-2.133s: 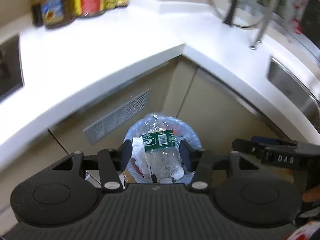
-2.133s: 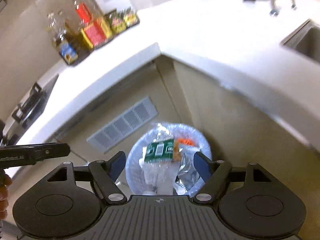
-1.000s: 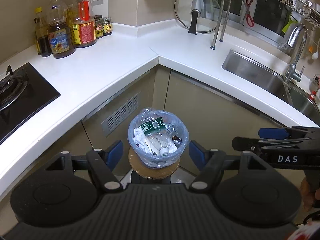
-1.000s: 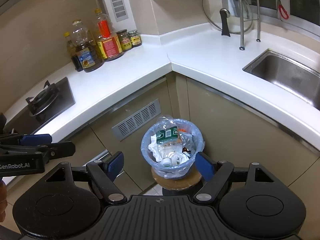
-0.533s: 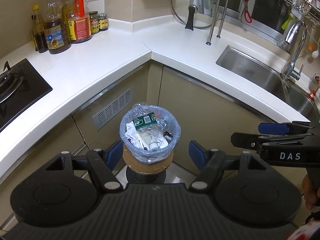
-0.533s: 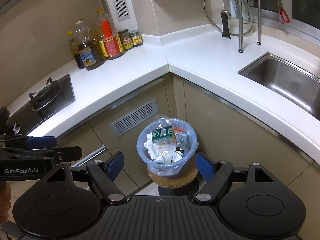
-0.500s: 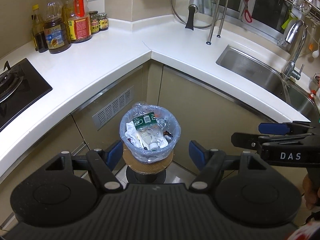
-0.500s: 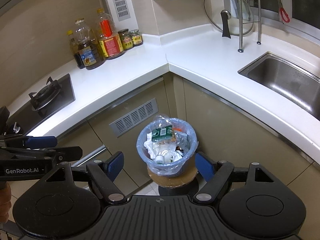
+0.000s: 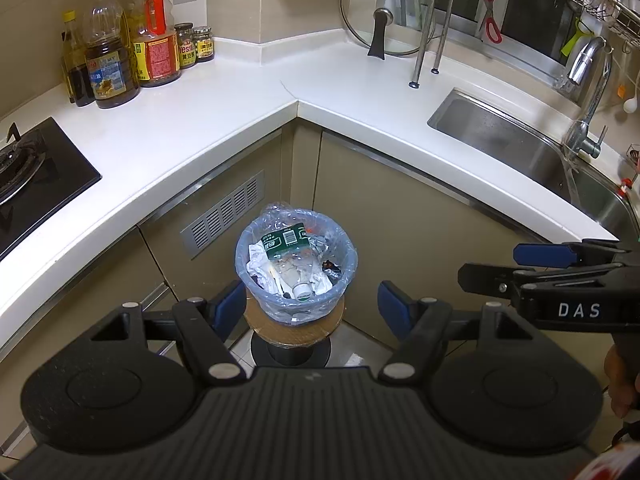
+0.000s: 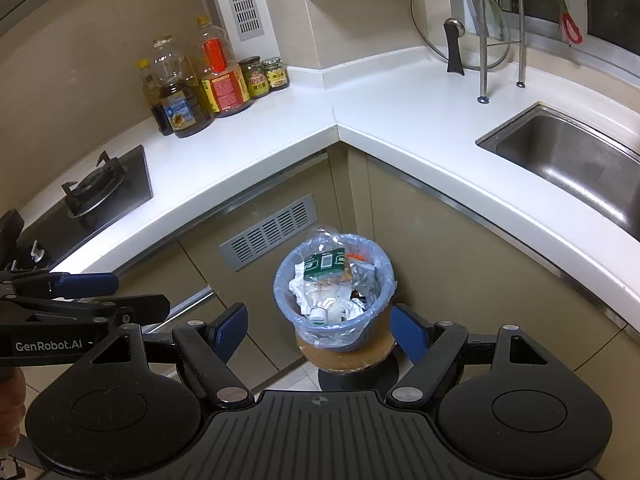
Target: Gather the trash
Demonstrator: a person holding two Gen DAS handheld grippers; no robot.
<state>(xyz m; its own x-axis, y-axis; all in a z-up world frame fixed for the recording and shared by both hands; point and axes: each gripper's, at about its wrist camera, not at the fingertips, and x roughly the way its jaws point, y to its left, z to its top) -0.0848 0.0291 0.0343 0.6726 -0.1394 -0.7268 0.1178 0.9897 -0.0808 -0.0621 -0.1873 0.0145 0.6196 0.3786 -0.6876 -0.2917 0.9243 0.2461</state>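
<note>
A small bin lined with a blue plastic bag (image 9: 340, 264) (image 10: 288, 308) stands on a round wooden stool (image 9: 294, 330) (image 10: 346, 356) in the cabinet corner. A clear plastic bottle with a green label (image 9: 286, 242) (image 10: 324, 266) lies in it, cap towards me, among crumpled paper and foil wrappers. My left gripper (image 9: 312, 306) is open and empty, above and in front of the bin; it also shows at the left of the right wrist view (image 10: 108, 292). My right gripper (image 10: 318, 330) is open and empty too, seen from the side in the left wrist view (image 9: 496, 266).
A white L-shaped counter (image 9: 224, 96) wraps the corner. On it are oil bottles and jars (image 9: 132, 60), a gas hob (image 9: 28, 164), a steel sink with tap (image 9: 508, 140), a glass pot lid (image 9: 384, 16) and a rack leg. A vent grille (image 9: 222, 214) sits in the cabinet behind the bin.
Both grippers have drawn back and up from the bin, so it looks smaller and more of the counter shows. Their jaws stay open; the bottle stays in the bin.
</note>
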